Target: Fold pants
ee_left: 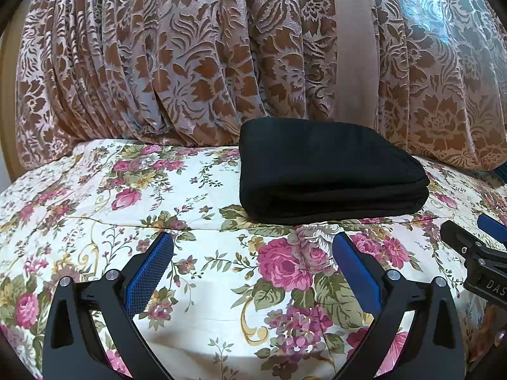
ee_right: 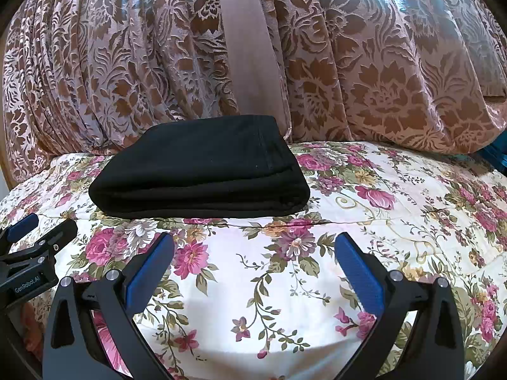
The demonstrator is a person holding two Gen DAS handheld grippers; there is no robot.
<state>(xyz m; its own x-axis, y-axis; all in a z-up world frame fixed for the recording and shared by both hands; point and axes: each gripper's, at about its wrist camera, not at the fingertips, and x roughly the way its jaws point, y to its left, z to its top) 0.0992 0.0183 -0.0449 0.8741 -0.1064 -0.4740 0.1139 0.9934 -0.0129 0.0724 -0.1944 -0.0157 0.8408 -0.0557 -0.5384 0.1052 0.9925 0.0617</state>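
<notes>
Pants [ee_left: 329,171] folded, soft, limp; grip stacked edge. Left claw [ee_left: 252,247], right claw [ee_right: 253,247] wide, empty.

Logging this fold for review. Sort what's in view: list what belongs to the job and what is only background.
Job:
- pants, black, folded into a stack on the bedspread
- left gripper, open, holding nothing
- right gripper, open, holding nothing

Background:
- bedspread, floral, under the pants
- curtain, patterned, behind the bed
</notes>
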